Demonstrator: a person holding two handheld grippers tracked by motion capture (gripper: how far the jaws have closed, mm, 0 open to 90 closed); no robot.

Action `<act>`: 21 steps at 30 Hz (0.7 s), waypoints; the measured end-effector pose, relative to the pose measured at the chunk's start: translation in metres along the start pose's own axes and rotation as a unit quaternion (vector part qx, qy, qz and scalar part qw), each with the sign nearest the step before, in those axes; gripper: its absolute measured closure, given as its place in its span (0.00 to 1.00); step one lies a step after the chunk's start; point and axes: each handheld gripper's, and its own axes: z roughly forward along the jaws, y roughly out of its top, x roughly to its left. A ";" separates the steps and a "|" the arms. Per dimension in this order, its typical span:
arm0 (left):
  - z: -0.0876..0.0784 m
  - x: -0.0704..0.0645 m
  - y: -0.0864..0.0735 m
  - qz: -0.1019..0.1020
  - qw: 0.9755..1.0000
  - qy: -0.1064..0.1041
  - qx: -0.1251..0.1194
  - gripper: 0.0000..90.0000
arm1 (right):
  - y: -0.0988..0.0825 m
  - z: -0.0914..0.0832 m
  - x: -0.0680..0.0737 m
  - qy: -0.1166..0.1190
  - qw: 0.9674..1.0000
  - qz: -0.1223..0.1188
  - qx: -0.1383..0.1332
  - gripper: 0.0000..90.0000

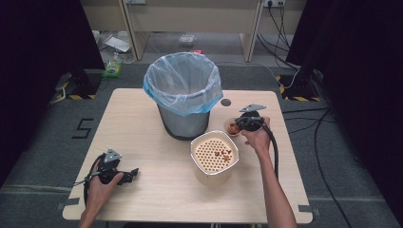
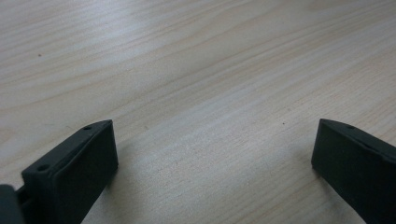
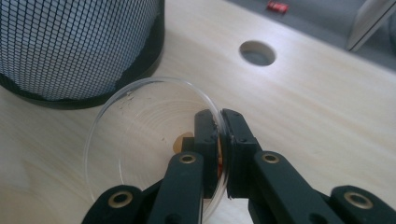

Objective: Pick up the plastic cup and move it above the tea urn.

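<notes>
the right tool (image 3: 219, 154) clamps the rim of the small clear glass bowl (image 3: 140, 126) beside the mesh bin (image 3: 74, 46); the left tool (image 2: 212, 172) rests open on the pale wooden table (image 2: 196, 70)

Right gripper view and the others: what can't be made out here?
- Right gripper, shut on the clear glass dish: its jaws cover most of the orange-brown bits.
- High view: the hand and gripper hide most of that dish; scraps on the cream perforated container are too small to identify.
- Blue-lined mesh bin: contents unclear.
</notes>
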 end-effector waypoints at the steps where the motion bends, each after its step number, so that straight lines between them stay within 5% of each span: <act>1: 0.000 0.000 0.000 0.000 1.000 0.000 0.000 0.00 | 0.000 -0.002 0.000 -0.002 1.000 0.001 -0.005 0.95; 21: 0.000 0.000 0.000 0.000 1.000 0.000 0.000 0.00 | 0.013 -0.041 -0.001 -0.071 0.992 -0.036 -0.096 0.95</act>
